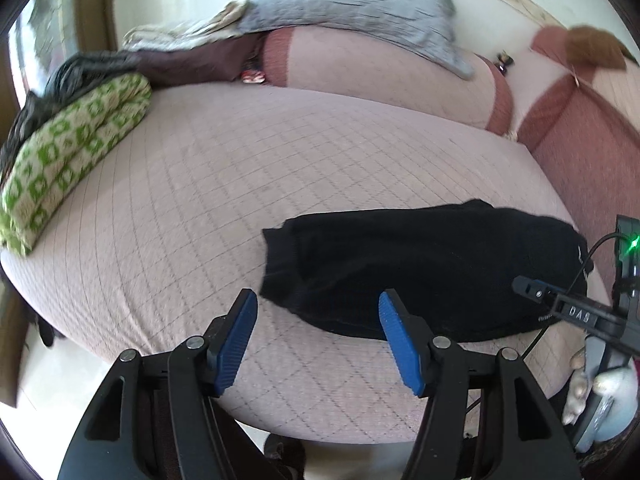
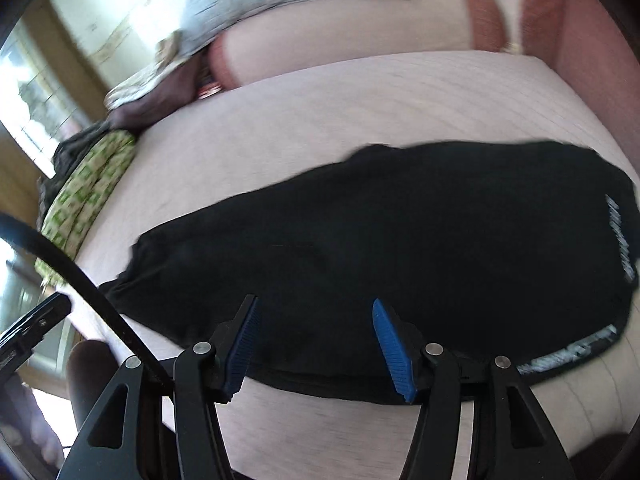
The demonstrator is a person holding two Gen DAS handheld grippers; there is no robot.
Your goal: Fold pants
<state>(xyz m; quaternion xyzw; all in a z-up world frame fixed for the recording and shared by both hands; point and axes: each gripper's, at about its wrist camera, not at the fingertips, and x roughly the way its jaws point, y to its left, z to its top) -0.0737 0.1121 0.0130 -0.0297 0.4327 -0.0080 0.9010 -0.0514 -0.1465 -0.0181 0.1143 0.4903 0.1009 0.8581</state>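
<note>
Black pants (image 2: 400,232) lay folded lengthwise near the front edge of the pink quilted sofa seat (image 1: 224,168), toward its right corner.

Left gripper (image 1: 318,340) hovered over the seat by the cuff end, fingers spread, pinching nothing; right gripper (image 2: 314,344) hung above the near hem, likewise spread and empty. Soft, light, limp cloth by the look of it, likely to sag and slide when lifted; best taken at the cuffs or the printed waistband, both layers together.
</note>
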